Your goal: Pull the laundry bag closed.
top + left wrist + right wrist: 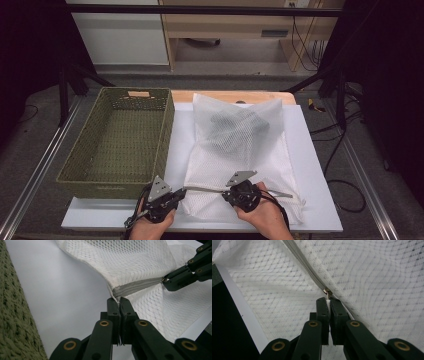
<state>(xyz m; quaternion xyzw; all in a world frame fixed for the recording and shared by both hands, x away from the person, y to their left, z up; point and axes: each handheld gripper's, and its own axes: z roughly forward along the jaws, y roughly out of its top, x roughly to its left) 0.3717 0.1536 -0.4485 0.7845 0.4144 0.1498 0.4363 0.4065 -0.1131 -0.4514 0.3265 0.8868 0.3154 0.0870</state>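
Your left gripper [119, 300] is pinching the end of the grey zipper [136, 287] on the white mesh laundry bag [240, 150], while your right gripper [329, 299] is pinching its small metal pull [327, 292]. The bag is lying on the white table [320, 165], just beside the woven green basket [80, 150], with something dark inside.

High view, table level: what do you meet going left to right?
Basket → left claw → mesh bag → bare white board at the right edge. The right claw sits over the bag's near end, so it has no place of its own.
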